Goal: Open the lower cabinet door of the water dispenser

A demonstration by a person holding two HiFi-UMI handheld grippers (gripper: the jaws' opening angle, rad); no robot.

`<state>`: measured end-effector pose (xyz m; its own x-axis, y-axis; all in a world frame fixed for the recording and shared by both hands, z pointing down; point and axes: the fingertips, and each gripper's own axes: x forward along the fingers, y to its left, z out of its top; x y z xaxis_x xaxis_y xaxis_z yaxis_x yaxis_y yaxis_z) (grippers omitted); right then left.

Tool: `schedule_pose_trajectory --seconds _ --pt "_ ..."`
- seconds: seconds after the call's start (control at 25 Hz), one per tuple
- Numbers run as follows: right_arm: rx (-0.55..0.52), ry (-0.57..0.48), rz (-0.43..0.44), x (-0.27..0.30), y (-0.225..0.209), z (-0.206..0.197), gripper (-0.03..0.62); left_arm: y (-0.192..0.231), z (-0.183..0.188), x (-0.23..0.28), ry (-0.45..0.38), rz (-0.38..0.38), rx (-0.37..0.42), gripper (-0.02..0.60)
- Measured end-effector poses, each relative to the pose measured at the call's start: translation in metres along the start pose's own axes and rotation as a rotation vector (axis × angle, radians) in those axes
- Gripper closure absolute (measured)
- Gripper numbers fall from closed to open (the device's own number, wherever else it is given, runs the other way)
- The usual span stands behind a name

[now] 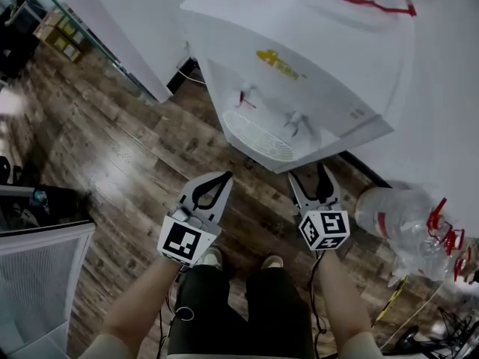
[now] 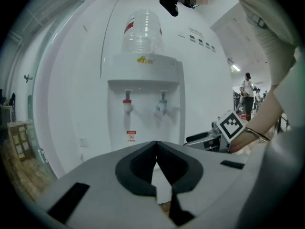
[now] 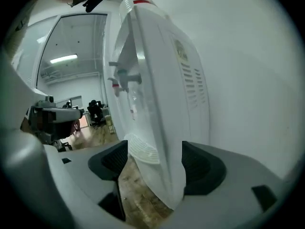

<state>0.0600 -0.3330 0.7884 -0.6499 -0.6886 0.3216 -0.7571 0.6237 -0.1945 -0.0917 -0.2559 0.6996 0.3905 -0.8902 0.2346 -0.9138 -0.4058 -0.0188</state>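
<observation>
Two grippers hang in front of the water dispenser [image 1: 314, 58], which stands against a white wall [image 1: 449, 88]. The left gripper [image 1: 224, 176], before the dispenser's front, has its jaws together and empty. The right gripper [image 1: 307, 173] has its jaws wide apart; the dispenser's lower cabinet [image 3: 159, 180], below the drip tray [image 3: 143, 149], shows between them, ungripped. A clear bottle [image 1: 397, 215] lies right of the dispenser.

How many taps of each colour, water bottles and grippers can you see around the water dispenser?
Red tap: 1
Blue tap: 1
Water bottles: 2, top bottle and floor bottle
Grippers: 2, left gripper and right gripper
Total: 6
</observation>
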Motion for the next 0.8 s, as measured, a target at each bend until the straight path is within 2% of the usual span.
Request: schedule_pose_trajectory --seconds 0.12,0.4,0.52,0.8 --pt "-0.019 0.004 -0.013 0.019 -0.01 -0.032 0.243 0.009 -0.026 0.012 -0.007 0.011 -0.023 0.575" --pt "-0.079 -0.008 -0.055 0.055 -0.035 -0.084 0.204 0.024 -0.074 0.034 -0.016 0.044 -0.005 0.575" --pt "-0.081 -0.026 -0.066 0.07 -0.045 -0.095 0.186 0.024 -0.093 0.042 -0.005 0.025 0.024 0.575" --pt "-0.133 -0.032 -0.02 0.089 -0.05 -0.102 0.189 0.026 -0.113 0.05 0.013 0.008 0.004 0.575"
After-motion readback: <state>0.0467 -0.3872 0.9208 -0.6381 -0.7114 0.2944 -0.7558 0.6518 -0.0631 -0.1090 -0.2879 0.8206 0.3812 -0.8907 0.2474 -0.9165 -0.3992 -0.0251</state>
